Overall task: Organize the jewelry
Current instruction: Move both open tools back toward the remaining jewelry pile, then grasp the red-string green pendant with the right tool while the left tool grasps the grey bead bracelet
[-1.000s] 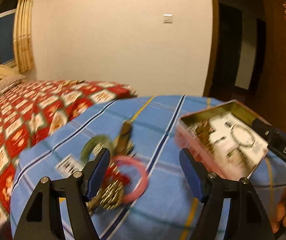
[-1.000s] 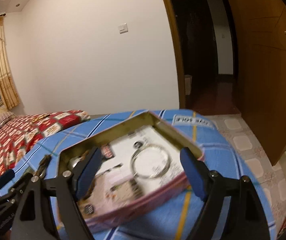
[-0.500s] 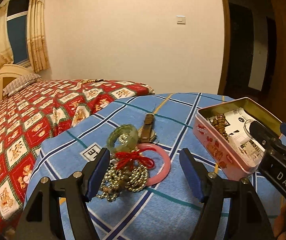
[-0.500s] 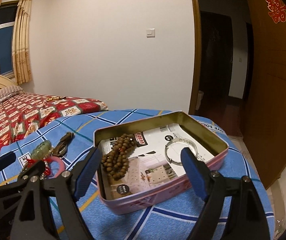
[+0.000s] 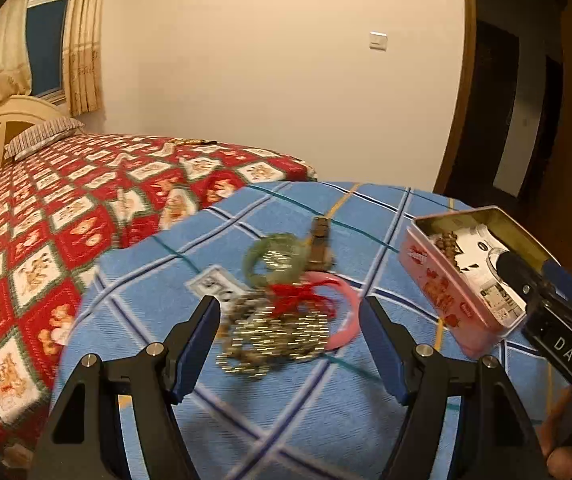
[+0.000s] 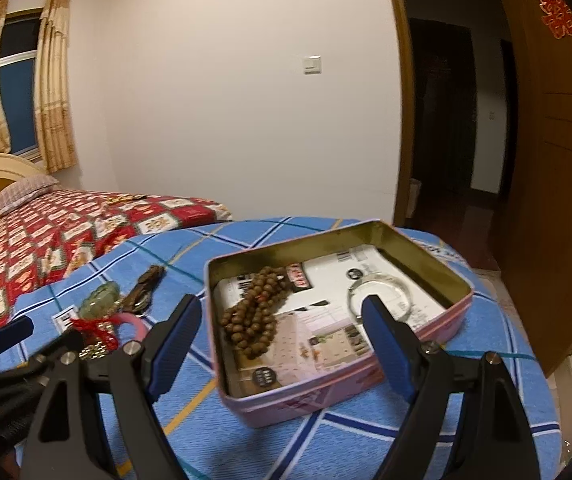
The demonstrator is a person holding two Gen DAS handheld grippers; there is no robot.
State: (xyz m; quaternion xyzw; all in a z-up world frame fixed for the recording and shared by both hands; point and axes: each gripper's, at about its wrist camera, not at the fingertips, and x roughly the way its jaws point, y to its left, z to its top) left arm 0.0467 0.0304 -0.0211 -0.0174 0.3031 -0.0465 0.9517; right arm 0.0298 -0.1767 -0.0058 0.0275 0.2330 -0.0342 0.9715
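Note:
A heap of jewelry lies on the blue checked cloth [image 5: 366,420]: a green bangle [image 5: 273,258], a pink bangle [image 5: 346,314], a red knot [image 5: 298,300], gold chains [image 5: 273,336] and a brown strap [image 5: 320,240]. My left gripper [image 5: 290,320] hangs open just short of the heap, nothing between its fingers. To the right stands an open pink tin [image 6: 366,232] holding wooden beads [image 6: 255,316] and a silver bangle [image 6: 380,292]. My right gripper [image 6: 281,312] is open at the tin's near side, left finger outside it, right finger over it.
A bed with a red patterned cover [image 5: 65,208] adjoins the cloth on the left. An open wooden door [image 6: 558,200] and a dark doorway [image 6: 446,140] are at the right. The left gripper [image 6: 33,340] shows at the right view's lower left, beside the heap.
The left gripper has swung across the cloth; the heap now sits centred ahead of its fingers. The right gripper backed off from the tin and rolled, then held still. Both stayed open.

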